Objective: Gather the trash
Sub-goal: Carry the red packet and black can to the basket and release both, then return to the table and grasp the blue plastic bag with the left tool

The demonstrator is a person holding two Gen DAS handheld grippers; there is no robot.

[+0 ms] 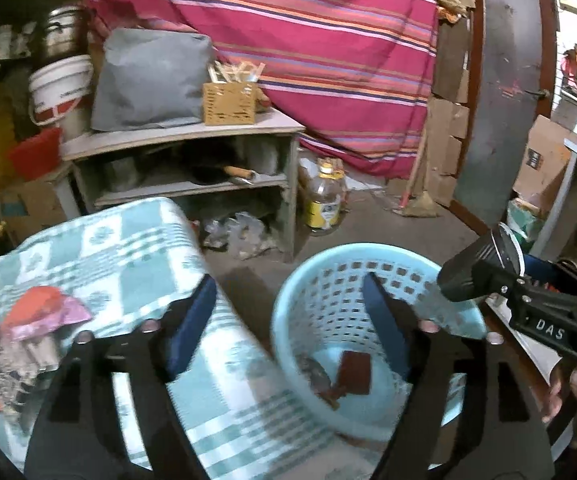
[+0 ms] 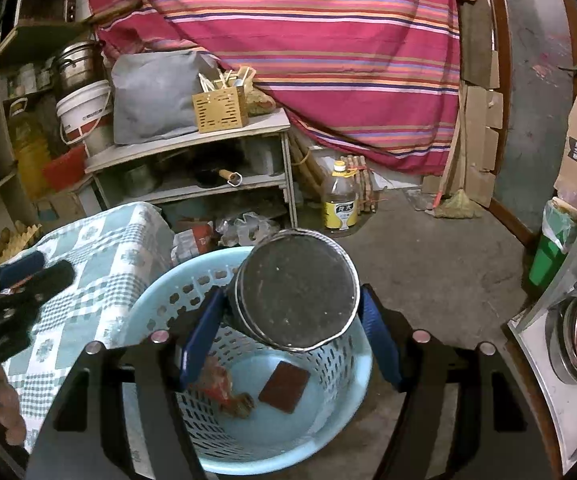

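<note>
- My right gripper [image 2: 292, 328] pinches a dark tin can [image 2: 296, 292] over the blue basket [image 2: 160, 304].
- My left gripper [image 1: 292, 328] hangs spread, empty.
- Basket already holds a brown pad [image 2: 284, 387] and scrap.
- Wrappers [image 1: 48, 312] remain on the checked tabletop [image 1: 128, 248].

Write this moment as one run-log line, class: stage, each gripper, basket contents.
stage: dropping trash | right gripper: shut on can above basket | left gripper: open, empty | basket: brown card, wrapper
</note>
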